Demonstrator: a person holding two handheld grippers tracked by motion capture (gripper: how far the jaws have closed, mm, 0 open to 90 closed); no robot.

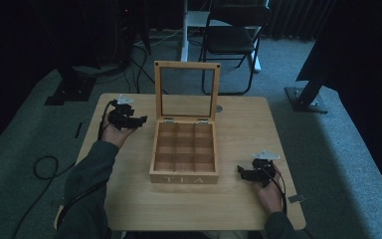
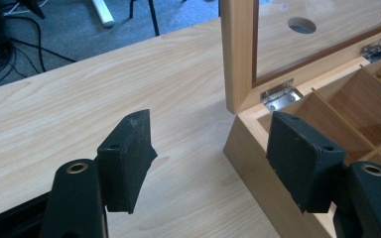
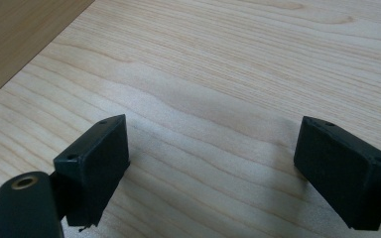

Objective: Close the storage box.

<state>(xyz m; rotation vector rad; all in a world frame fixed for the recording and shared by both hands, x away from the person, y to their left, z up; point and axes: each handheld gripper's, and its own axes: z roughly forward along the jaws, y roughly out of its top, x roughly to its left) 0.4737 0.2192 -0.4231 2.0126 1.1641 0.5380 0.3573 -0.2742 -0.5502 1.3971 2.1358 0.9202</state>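
Two grippers, both with jaws apart and empty: left gripper (image 1: 138, 120) raised at the frame's left, just beside the hinged lid (image 1: 186, 89); right gripper (image 1: 242, 172) low at lower right. Tea box (image 1: 184, 175) mid-worktop (image 1: 238, 209), lid upright, compartments bare. Likely stiff, light wood with a fragile pane; best gripped by the lid's frame.

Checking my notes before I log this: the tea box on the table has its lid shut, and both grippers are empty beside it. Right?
Not quite: the lid of the tea box stands open, upright on its hinges, as the high view shows. The left gripper and right gripper are indeed empty.
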